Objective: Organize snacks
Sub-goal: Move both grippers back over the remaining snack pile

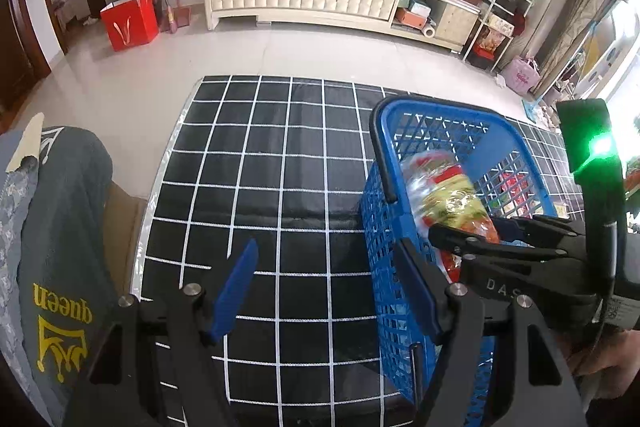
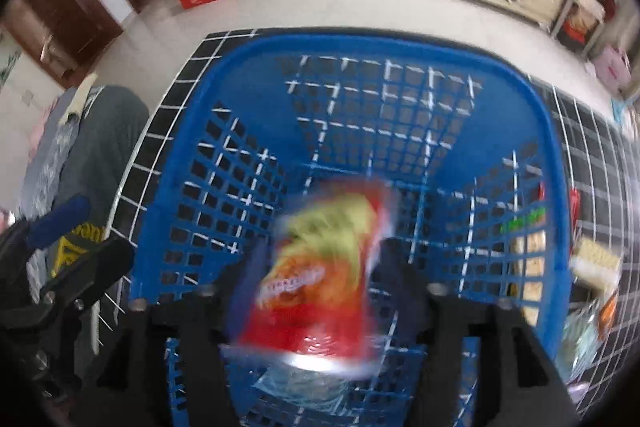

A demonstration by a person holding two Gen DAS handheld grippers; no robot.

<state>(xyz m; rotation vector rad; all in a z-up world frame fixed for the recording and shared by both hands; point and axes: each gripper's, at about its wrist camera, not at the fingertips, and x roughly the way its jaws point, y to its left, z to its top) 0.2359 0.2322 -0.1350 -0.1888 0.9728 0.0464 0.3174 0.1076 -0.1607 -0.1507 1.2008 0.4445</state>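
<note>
right gripper (image 2: pixel 320 259): jaws spread wide over the basket (image 2: pixel 400 47), not pinching anything
snack bag (image 2: pixel 316 267): blurry, between the right jaws, inside the basket
left gripper (image 1: pixel 324 283): jaws apart and empty, beside the basket over the worktop (image 1: pixel 248 163)

To my left, the black grid-marked table top (image 1: pixel 256 163) lies bare, so my left gripper (image 1: pixel 324 291) has open room beneath and ahead of it. The blue basket (image 1: pixel 448 111) blocks the right side; its tall mesh walls and dark handle stand against that gripper's right finger. Inside the basket, a red and yellow snack bag (image 2: pixel 320 267) fills the middle between my right gripper's (image 2: pixel 320 279) parted fingers; through the blur, the far half looks free. Grey cloth (image 1: pixel 60 227) crowds the table's left edge.
</note>
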